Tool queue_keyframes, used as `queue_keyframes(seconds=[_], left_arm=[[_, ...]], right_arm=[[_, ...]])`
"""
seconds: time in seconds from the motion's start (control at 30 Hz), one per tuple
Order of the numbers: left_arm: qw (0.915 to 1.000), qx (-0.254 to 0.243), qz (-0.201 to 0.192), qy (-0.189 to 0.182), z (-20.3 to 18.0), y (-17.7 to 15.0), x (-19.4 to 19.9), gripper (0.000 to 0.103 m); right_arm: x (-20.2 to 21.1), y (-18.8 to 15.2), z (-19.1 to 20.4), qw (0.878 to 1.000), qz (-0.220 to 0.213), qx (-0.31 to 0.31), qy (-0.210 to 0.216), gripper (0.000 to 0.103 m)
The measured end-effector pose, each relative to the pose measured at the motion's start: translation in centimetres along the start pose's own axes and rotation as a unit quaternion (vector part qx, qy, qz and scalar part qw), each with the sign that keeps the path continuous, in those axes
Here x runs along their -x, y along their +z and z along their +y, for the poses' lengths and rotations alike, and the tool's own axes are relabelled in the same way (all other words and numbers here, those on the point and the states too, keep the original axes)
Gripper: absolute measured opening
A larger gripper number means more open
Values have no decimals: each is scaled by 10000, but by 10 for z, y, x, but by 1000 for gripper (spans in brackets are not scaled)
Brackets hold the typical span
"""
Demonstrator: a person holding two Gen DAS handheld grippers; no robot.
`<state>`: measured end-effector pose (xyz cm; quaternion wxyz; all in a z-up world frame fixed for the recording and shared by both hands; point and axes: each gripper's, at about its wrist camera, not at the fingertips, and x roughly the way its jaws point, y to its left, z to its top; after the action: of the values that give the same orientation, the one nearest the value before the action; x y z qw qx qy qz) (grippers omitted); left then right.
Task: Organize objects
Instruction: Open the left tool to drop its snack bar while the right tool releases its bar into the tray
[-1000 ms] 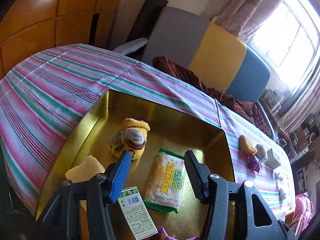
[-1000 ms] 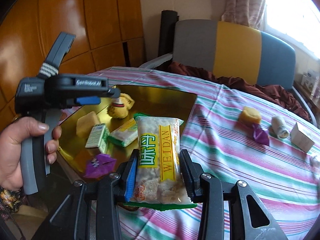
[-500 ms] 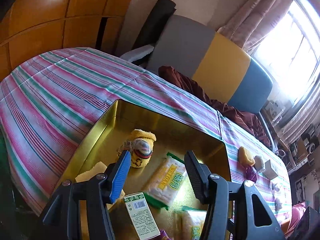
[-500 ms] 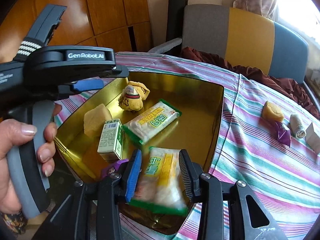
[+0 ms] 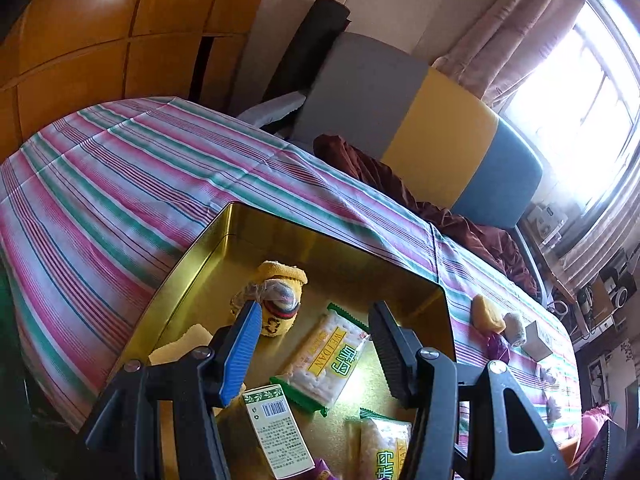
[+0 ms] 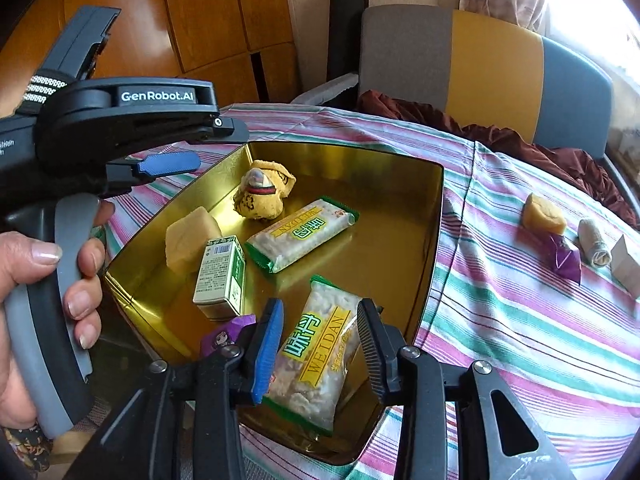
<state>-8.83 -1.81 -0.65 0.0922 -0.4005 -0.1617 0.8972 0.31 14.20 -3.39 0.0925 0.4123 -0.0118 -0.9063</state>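
One Weidan cracker packet (image 6: pixel 316 348) lies between the right gripper's (image 6: pixel 320 348) parted jaws; withdrawing carelessly could snag it. The left gripper (image 5: pixel 316 352) hangs wide, empty.

Snacks (image 6: pixel 301 232) in tray (image 6: pixel 434 216)

Inside the gold metal tray (image 6: pixel 434 216) are counted two green-edged Weidan cracker packets (image 6: pixel 300 232) (image 6: pixel 316 356), one pale yellow sponge block (image 6: pixel 188 236), one green-and-white carton (image 6: pixel 220 276), one rolled yellow sock (image 6: pixel 262 196) and one purple wrapper (image 6: pixel 224 336). On the table (image 6: pixel 520 320) to the right, one yellow sponge (image 6: pixel 544 214), one purple wrapper (image 6: pixel 564 256), one beige roll (image 6: pixel 594 242) and one white box (image 6: pixel 626 264) are counted.
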Motion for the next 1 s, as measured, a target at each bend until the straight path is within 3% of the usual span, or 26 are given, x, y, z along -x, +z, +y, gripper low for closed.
queue_keyframes(seconds=[1.0], left_arm=[[9997, -216, 115, -66, -16, -15, -7, 56]], right_arm=[[19, -3, -32, 9987, -190, -246, -399, 41]])
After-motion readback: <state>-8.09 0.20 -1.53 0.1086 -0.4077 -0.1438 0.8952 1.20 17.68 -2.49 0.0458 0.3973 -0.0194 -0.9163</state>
